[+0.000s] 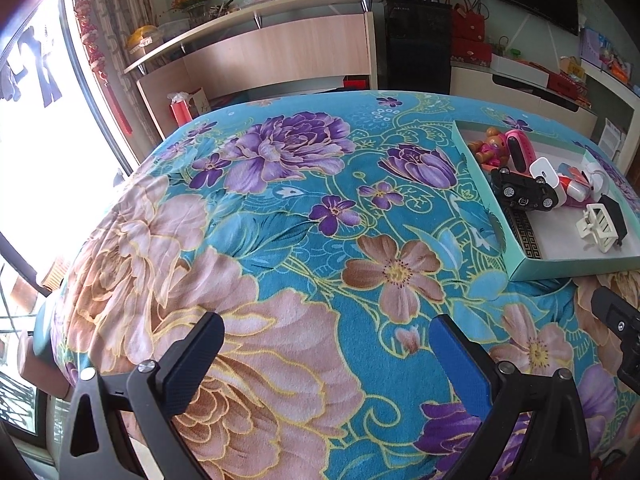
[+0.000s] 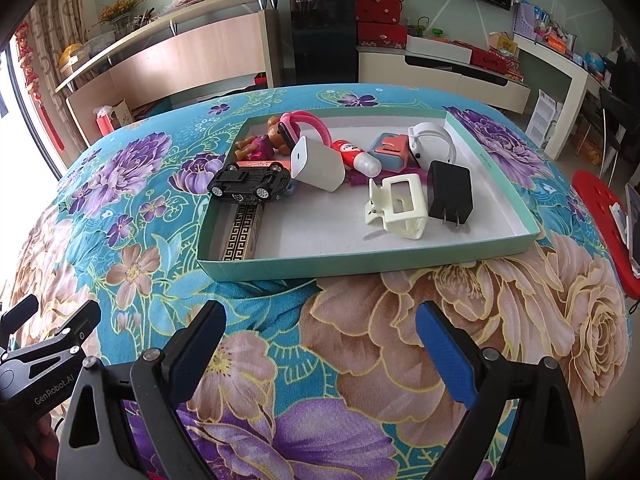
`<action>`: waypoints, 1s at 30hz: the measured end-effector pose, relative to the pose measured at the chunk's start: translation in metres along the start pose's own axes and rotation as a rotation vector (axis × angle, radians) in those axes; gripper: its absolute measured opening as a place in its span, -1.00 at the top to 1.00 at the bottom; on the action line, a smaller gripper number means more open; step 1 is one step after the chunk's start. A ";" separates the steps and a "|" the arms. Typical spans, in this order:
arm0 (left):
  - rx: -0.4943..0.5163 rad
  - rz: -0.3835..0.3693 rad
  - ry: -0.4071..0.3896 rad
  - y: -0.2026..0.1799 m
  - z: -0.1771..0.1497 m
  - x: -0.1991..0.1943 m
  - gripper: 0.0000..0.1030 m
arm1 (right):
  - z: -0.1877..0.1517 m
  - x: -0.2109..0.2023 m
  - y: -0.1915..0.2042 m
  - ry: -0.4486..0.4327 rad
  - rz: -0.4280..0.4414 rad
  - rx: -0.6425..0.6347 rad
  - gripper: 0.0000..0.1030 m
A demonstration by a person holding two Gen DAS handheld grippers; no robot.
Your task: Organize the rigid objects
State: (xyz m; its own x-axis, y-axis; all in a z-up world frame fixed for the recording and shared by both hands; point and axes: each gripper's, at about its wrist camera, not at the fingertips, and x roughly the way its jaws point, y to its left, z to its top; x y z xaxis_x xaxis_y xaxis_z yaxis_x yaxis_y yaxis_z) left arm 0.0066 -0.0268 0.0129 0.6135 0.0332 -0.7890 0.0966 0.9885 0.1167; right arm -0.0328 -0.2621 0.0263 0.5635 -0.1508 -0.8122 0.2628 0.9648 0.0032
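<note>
1. Hard to see stuff first: in the left wrist view the tray (image 1: 576,266) runs off the right edge, so the things at its far side are a jumble. The patterned black-and-gold box (image 2: 240,236) is partly tucked under the toy car (image 2: 250,186), and I can't tell what the pink-and-blue item (image 2: 390,152) behind the tube actually is.
2. Left gripper (image 1: 326,350): jaws spread wide, nothing between them, hovering over the floral blanket (image 1: 280,240) well left of the tray.
3. Right gripper (image 2: 322,338): also wide open and empty, just short of the tray's near wall (image 2: 360,266).
4. Inside the tray, left to right: doll (image 2: 260,144) lying at the far-left corner, pink watch (image 2: 304,128) behind it, black toy car resting on the left rim with its long axis running left-right, white charger (image 2: 320,168) tipped over, red-and-white tube (image 2: 358,158) pointing right and toward the camera, cream hair clip (image 2: 400,210) on its side, black plug (image 2: 450,194) upright-ish with prongs down, white watch (image 2: 434,140) at the back.
5. Around: a red stool (image 2: 600,216) sits right of the bed.
</note>
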 end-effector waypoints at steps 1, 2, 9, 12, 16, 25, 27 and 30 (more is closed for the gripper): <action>0.000 -0.001 -0.001 0.000 0.000 0.000 -1.00 | 0.000 0.000 0.000 -0.001 -0.001 -0.001 -0.86; 0.000 -0.001 -0.002 0.000 0.000 -0.001 -1.00 | 0.000 0.000 0.000 0.000 -0.002 -0.001 -0.86; 0.003 0.000 -0.005 0.000 0.000 -0.002 -1.00 | 0.001 0.000 0.000 0.001 -0.011 -0.008 -0.86; 0.002 0.000 -0.005 0.000 0.000 -0.001 -1.00 | 0.001 0.000 0.000 0.002 -0.013 -0.012 -0.86; 0.001 -0.001 -0.001 0.000 0.000 -0.001 -1.00 | 0.000 0.000 0.001 0.005 -0.015 -0.013 -0.86; 0.000 -0.005 -0.002 0.001 0.000 -0.001 -1.00 | 0.000 0.002 -0.001 0.011 -0.017 -0.007 -0.86; 0.000 -0.006 -0.003 0.000 0.000 -0.001 -1.00 | 0.000 0.002 -0.001 0.012 -0.018 -0.006 -0.86; 0.000 -0.007 -0.005 0.000 0.000 -0.001 -1.00 | 0.000 0.002 -0.001 0.012 -0.018 -0.006 -0.86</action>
State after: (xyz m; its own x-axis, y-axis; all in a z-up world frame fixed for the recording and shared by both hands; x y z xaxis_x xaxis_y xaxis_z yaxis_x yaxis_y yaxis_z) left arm 0.0054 -0.0263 0.0137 0.6167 0.0252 -0.7868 0.1011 0.9887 0.1109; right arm -0.0322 -0.2631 0.0247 0.5489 -0.1655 -0.8193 0.2680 0.9633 -0.0150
